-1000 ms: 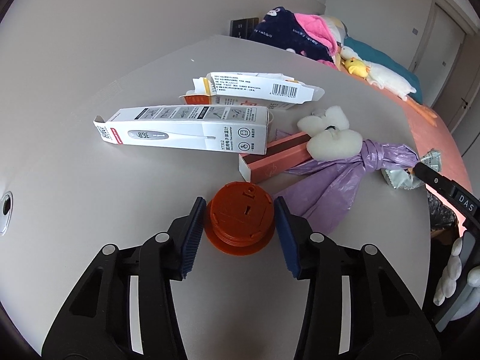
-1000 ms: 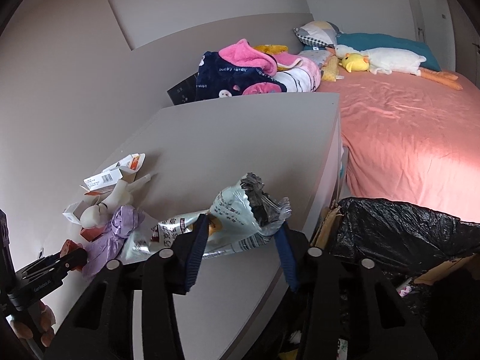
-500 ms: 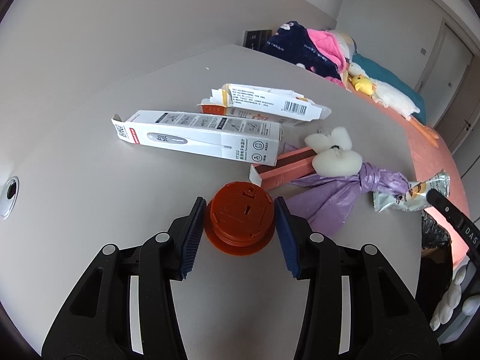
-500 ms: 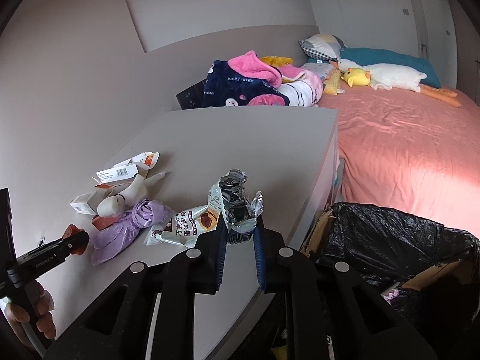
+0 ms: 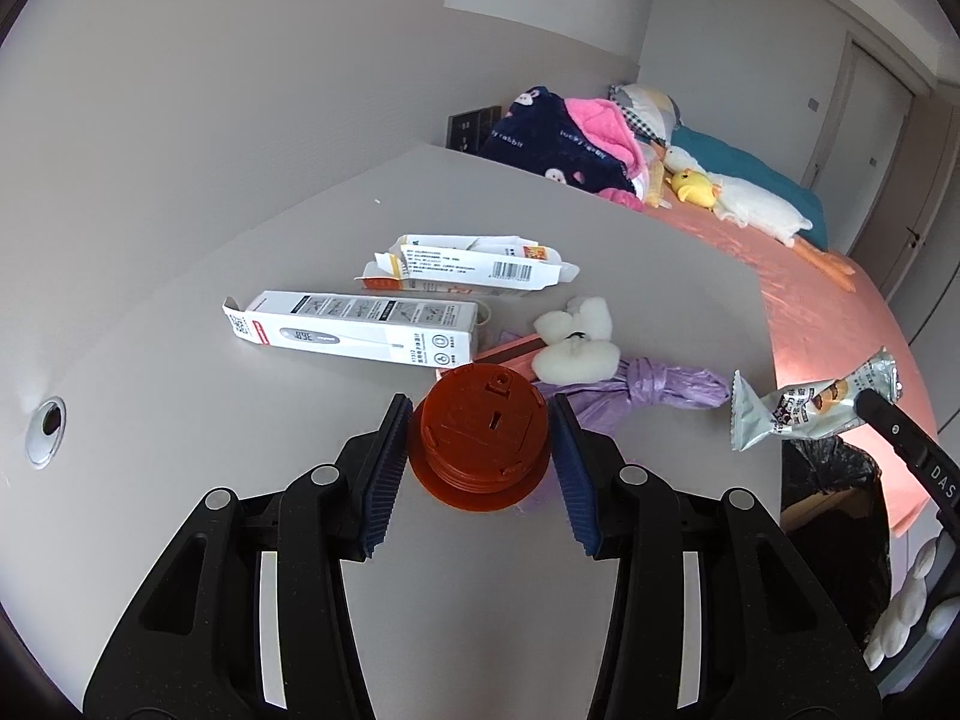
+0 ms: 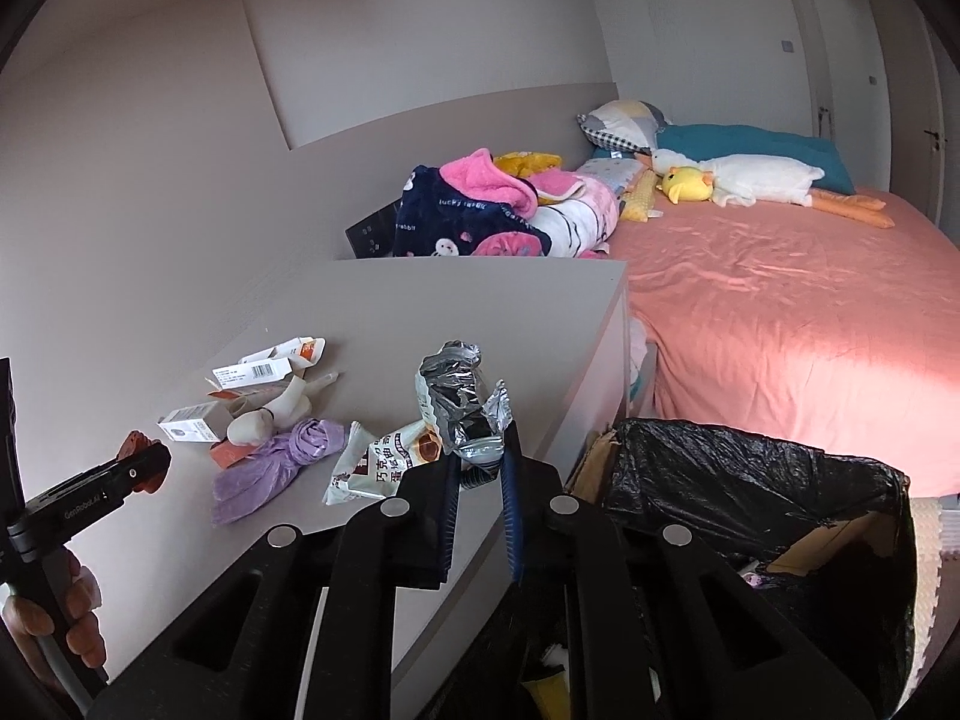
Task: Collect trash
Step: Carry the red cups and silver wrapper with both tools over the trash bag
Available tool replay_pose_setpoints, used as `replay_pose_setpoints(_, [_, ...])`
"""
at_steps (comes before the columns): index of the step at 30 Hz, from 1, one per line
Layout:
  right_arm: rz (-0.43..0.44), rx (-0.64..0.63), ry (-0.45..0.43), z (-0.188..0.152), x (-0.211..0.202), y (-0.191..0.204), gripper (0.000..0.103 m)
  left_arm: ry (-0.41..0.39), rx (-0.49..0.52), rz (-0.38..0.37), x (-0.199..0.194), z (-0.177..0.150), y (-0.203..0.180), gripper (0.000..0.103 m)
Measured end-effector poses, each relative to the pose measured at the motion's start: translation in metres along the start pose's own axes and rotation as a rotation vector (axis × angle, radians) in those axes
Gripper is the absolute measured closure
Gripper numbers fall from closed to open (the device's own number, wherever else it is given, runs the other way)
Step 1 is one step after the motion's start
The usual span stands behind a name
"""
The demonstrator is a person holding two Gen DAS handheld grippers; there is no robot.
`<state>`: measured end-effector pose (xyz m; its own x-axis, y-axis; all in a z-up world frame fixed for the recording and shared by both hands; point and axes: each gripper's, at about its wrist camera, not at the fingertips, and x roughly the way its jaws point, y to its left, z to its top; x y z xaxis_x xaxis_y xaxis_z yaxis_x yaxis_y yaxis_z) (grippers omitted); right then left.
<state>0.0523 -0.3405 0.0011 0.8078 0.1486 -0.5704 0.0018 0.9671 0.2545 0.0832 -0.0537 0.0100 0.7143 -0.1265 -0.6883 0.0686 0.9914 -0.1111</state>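
Note:
My left gripper (image 5: pixel 480 432) is shut on a red-orange round lid (image 5: pixel 483 443) and holds it above the grey desk (image 5: pixel 180 420). My right gripper (image 6: pixel 480 468) is shut on a crumpled silver snack wrapper (image 6: pixel 459 408), lifted off the desk near its right edge; the wrapper also shows in the left wrist view (image 5: pixel 804 408). On the desk lie a white thermometer box (image 5: pixel 360 327), a torn white carton (image 5: pixel 480 267), a pink box (image 5: pixel 510 351), a white puff (image 5: pixel 576 348) and a purple plastic bag (image 5: pixel 648 390).
A bin lined with a black bag (image 6: pixel 750 480) stands below the desk's right edge, next to a bed with a pink sheet (image 6: pixel 780 312). Blankets and plush toys (image 6: pixel 498 210) lie at the desk's far end. A cable hole (image 5: pixel 47 429) is at the left.
My right gripper has shut on the snack wrapper and lifted it off the desk. My left gripper has risen with the red lid, away from the boxes.

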Motion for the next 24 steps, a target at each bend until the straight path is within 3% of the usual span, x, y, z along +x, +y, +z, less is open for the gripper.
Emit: replay_pose_setpoints(24, [-0.066, 0.054, -0.070, -0.022, -0.092, -0.038, 0.088, -0.001, 0.101, -0.127, -0.041, -0.029, -0.075, 0.057])
